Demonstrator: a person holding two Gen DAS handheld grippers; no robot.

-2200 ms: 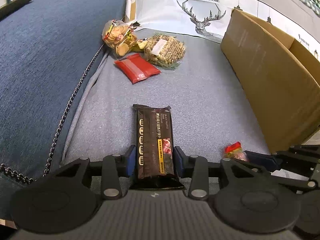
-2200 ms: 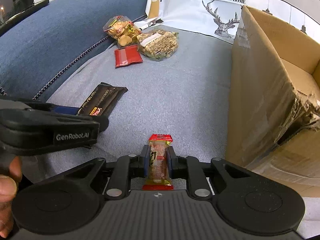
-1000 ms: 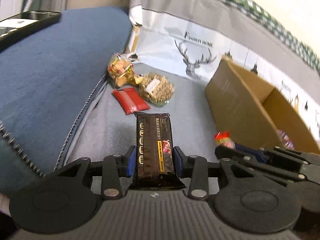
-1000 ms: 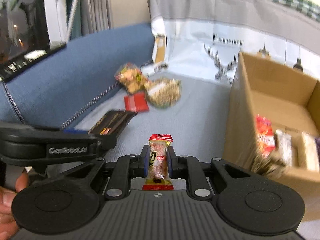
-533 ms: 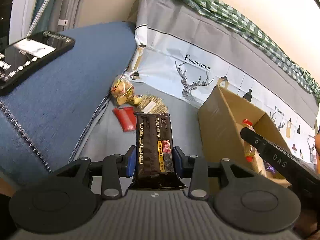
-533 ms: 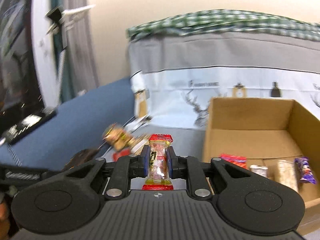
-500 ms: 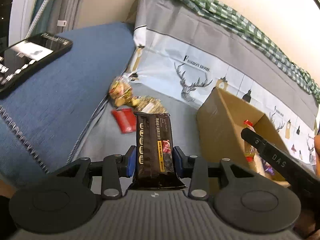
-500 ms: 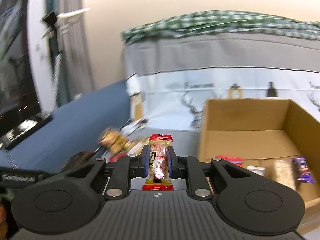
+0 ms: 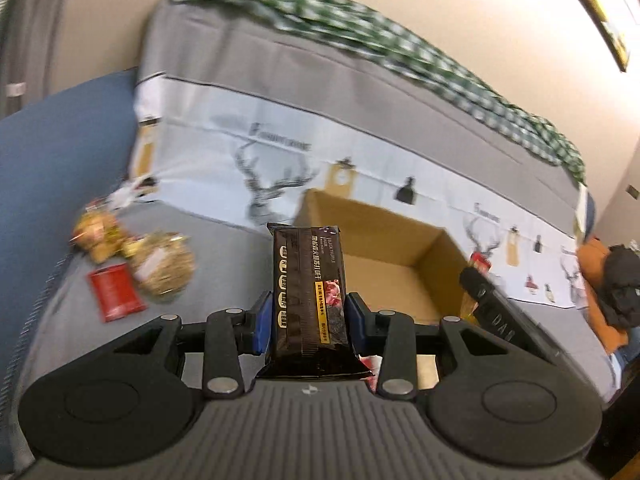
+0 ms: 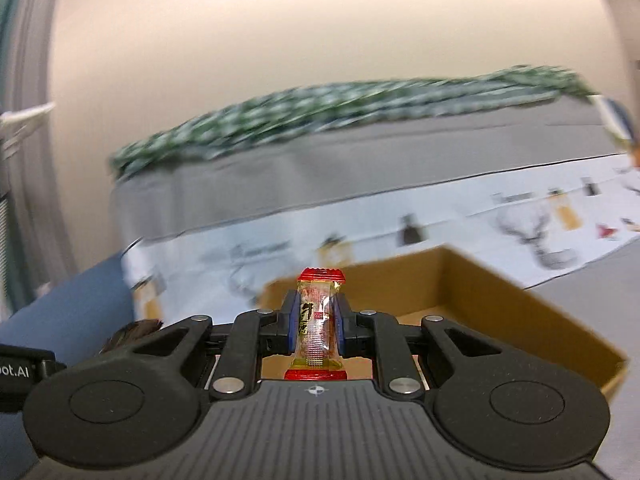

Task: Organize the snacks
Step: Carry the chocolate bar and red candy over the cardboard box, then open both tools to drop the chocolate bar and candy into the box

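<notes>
My left gripper [image 9: 308, 320] is shut on a long dark brown snack bar [image 9: 308, 280] and holds it in the air in front of the open cardboard box [image 9: 384, 240]. My right gripper [image 10: 318, 326] is shut on a small clear snack packet with red ends [image 10: 318, 320], raised over the box [image 10: 520, 320]. The right gripper's tip with its red packet end also shows in the left wrist view [image 9: 480, 276] at the box's right side. Most of the box's inside is hidden.
On the grey seat at the left lie a red packet [image 9: 116, 296], a round bag of brown snacks [image 9: 164, 268] and a bag of yellow snacks [image 9: 98, 236]. A deer-print cushion [image 9: 280, 168] stands behind the box. Blue sofa back at left [image 9: 60, 152].
Both grippers have risen from the seat with their snacks and swung right toward the box. The views are tilted up and blurred with motion.
</notes>
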